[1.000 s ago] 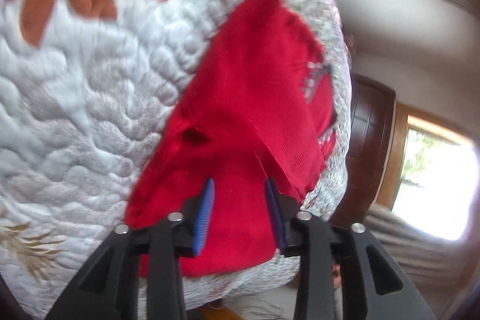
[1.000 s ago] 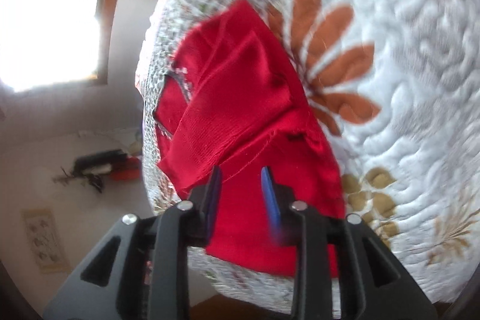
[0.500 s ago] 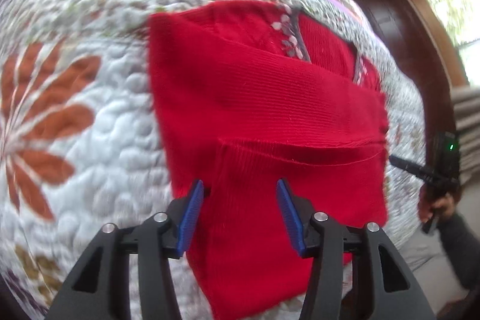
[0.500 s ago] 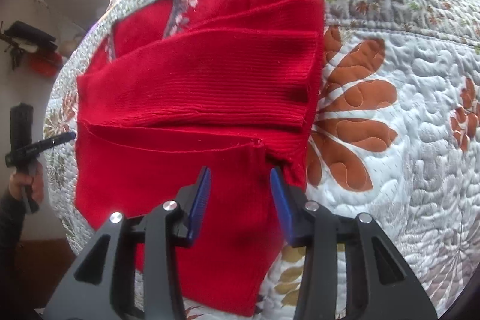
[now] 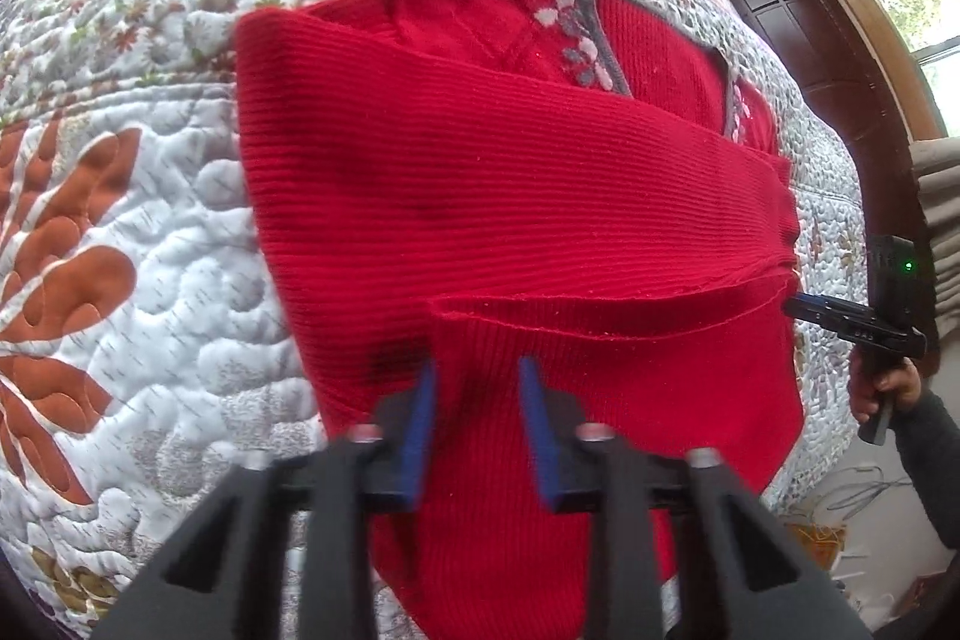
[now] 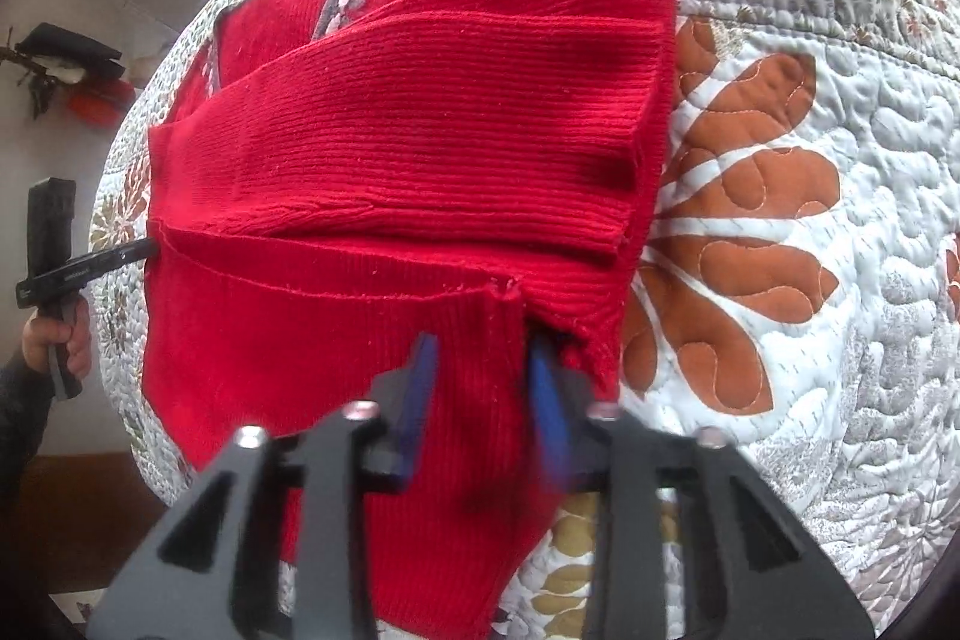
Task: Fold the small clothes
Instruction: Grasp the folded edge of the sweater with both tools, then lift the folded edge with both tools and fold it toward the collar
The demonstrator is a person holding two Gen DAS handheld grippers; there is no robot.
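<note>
A red knit sweater (image 5: 510, 196) lies flat on a quilted bedspread (image 5: 150, 280), its sleeves folded across the chest and a grey flowered neckline at the far end. My left gripper (image 5: 477, 382) is open just above the lower left part, near the edge of the folded sleeve. In the right wrist view the sweater (image 6: 420, 130) fills the middle. My right gripper (image 6: 480, 358) is open over its lower right corner, one pad beside the torn-looking hem fold. Each view shows the other gripper's tip at the sweater's side edge: the right gripper (image 5: 792, 305) and the left gripper (image 6: 144, 253).
The bedspread (image 6: 810, 340) has orange leaf patches and runs wide on both sides. A hand (image 5: 882, 388) holds the far gripper past the bed edge. A dark wooden door (image 5: 798, 10) and window stand beyond. Dark items hang on the wall (image 6: 72, 64).
Both grippers swung to face the sweater squarely, then dropped closer to its lower part. The finger gaps of both are narrower than half a second ago.
</note>
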